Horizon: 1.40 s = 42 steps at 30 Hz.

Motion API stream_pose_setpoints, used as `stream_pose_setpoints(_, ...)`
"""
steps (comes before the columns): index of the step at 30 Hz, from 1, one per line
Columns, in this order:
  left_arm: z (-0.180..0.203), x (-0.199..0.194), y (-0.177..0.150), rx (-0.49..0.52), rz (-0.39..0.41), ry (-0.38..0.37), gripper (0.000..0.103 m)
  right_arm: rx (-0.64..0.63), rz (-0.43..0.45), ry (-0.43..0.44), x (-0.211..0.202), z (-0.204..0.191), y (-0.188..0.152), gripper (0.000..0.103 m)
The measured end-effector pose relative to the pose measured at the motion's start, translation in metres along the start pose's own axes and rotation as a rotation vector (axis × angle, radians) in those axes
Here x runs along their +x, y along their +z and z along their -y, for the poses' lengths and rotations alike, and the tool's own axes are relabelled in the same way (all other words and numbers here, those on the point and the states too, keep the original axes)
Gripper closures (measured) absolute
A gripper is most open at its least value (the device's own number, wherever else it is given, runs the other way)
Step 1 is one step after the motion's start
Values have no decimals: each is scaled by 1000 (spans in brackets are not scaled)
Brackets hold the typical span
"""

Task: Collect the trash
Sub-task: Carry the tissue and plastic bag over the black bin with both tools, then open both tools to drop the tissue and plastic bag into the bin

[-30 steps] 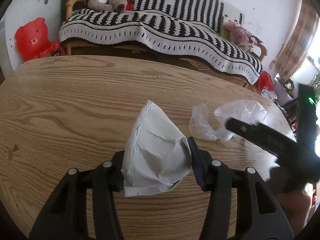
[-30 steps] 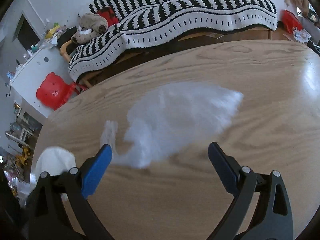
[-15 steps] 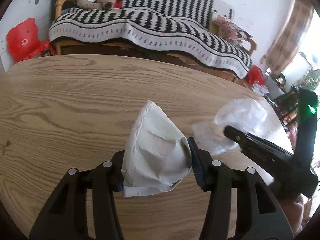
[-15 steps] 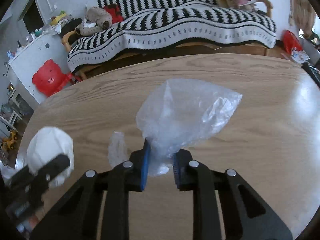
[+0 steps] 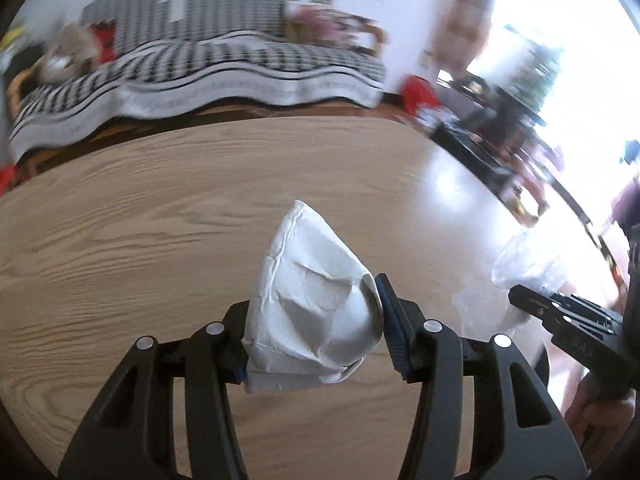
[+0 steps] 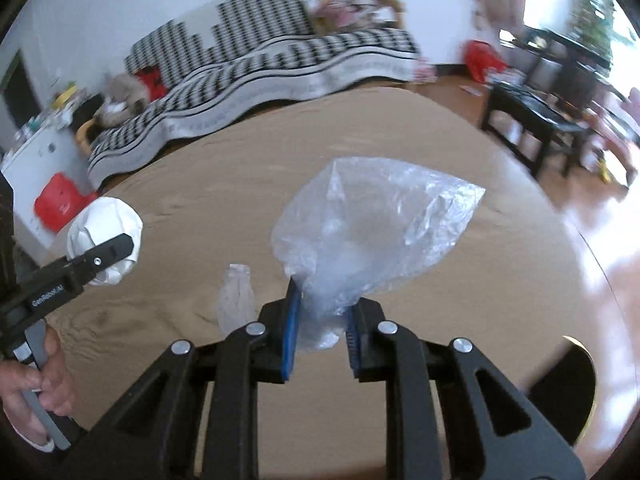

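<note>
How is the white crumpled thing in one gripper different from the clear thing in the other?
The paper wad is white and opaque; the plastic bag is see-through and shiny. The paper wad is thick and fills a wide gap in the left hand-held gripper; the plastic bag is pinched by a thin neck in the right hand-held gripper and billows beyond it. Both are crumpled trash, held above the wooden table.

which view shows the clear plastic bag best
The right wrist view: the clear plastic bag fills the centre, pinched at its neck by the right hand-held gripper. The left wrist view catches only a blurred, washed-out part of it at the right edge.
</note>
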<state>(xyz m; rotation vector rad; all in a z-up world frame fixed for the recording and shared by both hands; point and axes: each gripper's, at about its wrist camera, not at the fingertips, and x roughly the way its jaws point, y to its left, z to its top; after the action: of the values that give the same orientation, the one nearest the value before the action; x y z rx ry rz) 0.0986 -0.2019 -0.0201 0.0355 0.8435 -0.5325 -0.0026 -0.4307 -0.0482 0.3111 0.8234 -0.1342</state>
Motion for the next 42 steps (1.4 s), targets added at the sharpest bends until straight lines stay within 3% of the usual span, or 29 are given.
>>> stream_pose_setpoints(11,201,19,-51,301,-95,-262,52,246,26,-176,-94,183,-83,82)
stream_pose_setpoints(17,289,38,-91,411,-191,-404,52,350,51,-255,-136,252,-118,82)
stream_pose_setpoints(21,333,49,-111,470,-222,-466,52,429,17,-271,-141,288,-141,82)
stream_pose_setpoints(25,357,66,-122,509,-253,-495,52,490,-16,-275,-137,317,-159,82)
stream_pose_setpoints(42,391,106,-140,561,-340,-522,52,527,-56,-320,-115,341,-157,82)
